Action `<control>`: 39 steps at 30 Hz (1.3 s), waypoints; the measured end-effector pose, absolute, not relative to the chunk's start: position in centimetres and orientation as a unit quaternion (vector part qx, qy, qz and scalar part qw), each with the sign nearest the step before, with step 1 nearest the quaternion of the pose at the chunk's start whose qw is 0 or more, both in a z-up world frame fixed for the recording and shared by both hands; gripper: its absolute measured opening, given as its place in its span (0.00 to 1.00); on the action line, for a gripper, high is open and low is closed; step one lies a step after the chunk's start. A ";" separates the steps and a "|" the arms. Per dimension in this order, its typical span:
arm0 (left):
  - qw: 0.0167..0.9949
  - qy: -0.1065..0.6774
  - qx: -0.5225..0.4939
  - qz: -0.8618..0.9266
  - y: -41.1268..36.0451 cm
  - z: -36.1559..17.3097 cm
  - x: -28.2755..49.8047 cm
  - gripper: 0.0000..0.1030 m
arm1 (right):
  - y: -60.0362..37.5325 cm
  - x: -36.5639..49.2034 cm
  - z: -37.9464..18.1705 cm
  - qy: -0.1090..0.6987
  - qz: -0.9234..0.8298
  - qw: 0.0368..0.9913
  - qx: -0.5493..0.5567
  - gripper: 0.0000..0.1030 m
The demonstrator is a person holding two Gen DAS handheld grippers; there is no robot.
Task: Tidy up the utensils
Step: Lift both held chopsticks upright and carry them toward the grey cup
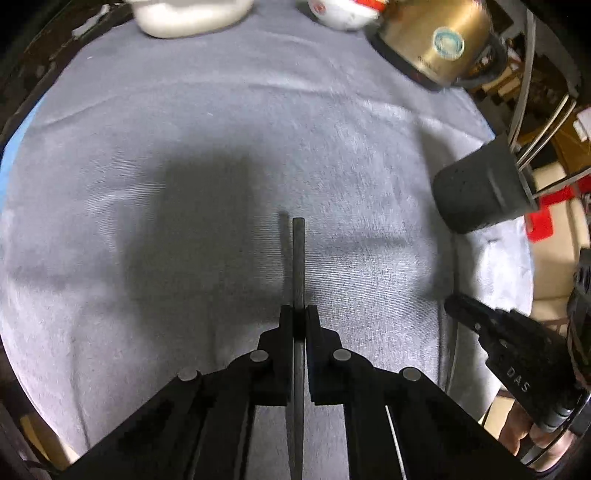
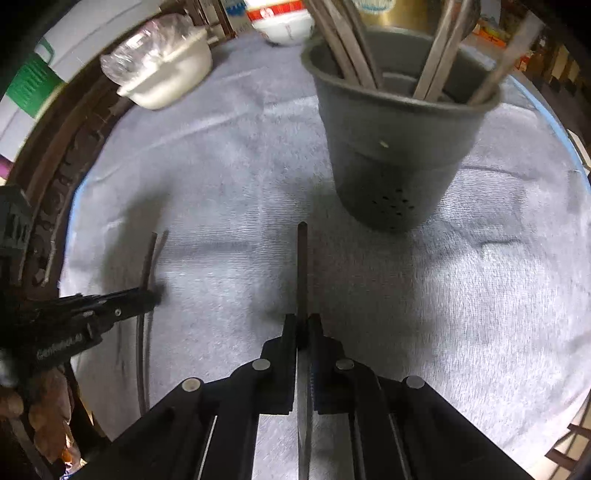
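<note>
A cloth (image 2: 229, 177) lay over the desk. In the right wrist view, a cup (image 2: 399, 147) stood on the cloth in the upper right, with utensils (image 2: 351, 48) standing in it. A bowl (image 2: 166, 77) sat at the upper left, another bowl (image 2: 282, 26) at the top middle.

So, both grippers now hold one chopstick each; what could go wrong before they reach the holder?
1. The left gripper pinches its dark chopstick on a thin edge, so the stick may pivot or slip.
2. The grey utensil holder is already crowded with leaning utensils; the right gripper's chopstick may catch on them.
3. A sideways push could tip the holder.
</note>
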State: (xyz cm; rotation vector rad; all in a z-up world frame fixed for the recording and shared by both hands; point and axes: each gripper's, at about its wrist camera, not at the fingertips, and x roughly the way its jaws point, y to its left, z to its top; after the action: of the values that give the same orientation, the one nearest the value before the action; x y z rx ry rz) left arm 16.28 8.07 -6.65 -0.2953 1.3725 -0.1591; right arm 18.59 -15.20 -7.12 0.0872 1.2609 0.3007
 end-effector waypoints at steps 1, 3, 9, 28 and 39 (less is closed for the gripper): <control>0.766 0.621 -0.148 -0.076 8.5 -6.2 16.0 0.06 | -15.5 18.0 -6.4 0.572 0.146 0.805 0.055 0.06; 0.774 0.604 -0.174 -0.075 10.1 -4.9 13.9 0.06 | -16.3 17.0 -5.2 0.548 0.147 0.819 0.082 0.06; 0.820 0.526 -0.218 -0.061 12.7 -1.0 11.3 0.06 | -19.0 13.3 -1.3 0.436 0.116 0.882 0.134 0.06; 0.952 0.274 -0.127 0.047 8.0 4.6 11.3 0.06 | -22.6 10.8 4.6 0.192 -0.028 0.976 0.097 0.06; 0.969 0.218 -0.099 0.062 7.5 3.9 11.3 0.06 | -22.7 10.1 3.9 0.171 -0.037 0.982 0.067 0.06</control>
State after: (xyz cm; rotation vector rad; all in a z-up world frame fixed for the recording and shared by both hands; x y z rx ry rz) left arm 11.27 7.50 3.92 -0.2007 0.4409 0.1254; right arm 10.14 -22.66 3.88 0.1345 0.3446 -0.0754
